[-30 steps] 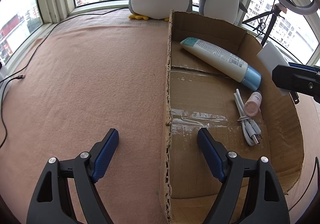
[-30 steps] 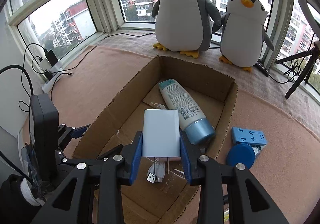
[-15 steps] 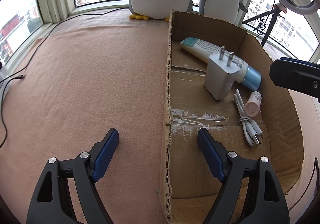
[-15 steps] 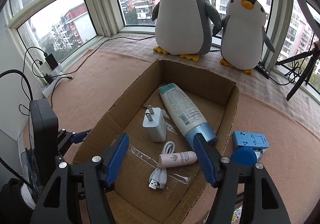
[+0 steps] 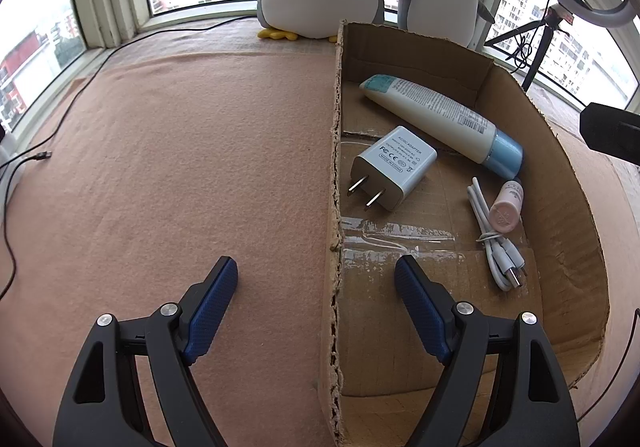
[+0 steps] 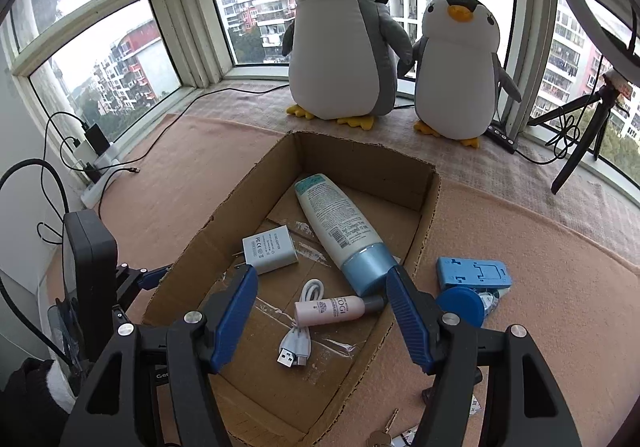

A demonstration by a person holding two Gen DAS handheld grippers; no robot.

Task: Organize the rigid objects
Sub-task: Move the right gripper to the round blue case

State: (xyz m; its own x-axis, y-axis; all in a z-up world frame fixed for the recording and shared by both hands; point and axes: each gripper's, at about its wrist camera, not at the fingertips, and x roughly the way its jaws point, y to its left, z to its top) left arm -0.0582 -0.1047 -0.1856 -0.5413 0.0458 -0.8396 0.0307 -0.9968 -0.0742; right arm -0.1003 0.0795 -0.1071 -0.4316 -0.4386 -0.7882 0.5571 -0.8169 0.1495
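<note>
Adapter (marked "AC/DC ADAPTER") lies in box.

Inside the cardboard box: one wall charger, one large tube, one small pink bottle, one coiled white cable. Past its right edge: one blue stand, one blue lid, possibly keys. Two plush penguins.

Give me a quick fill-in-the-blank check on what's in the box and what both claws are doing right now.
1. The white charger lies inside the cardboard ____.
2. The right claw is open and holds ____.
3. The blue phone stand lies ____ the box.
4. The small pink bottle lies beside the white ____.

Answers: box; nothing; outside; cable
</note>
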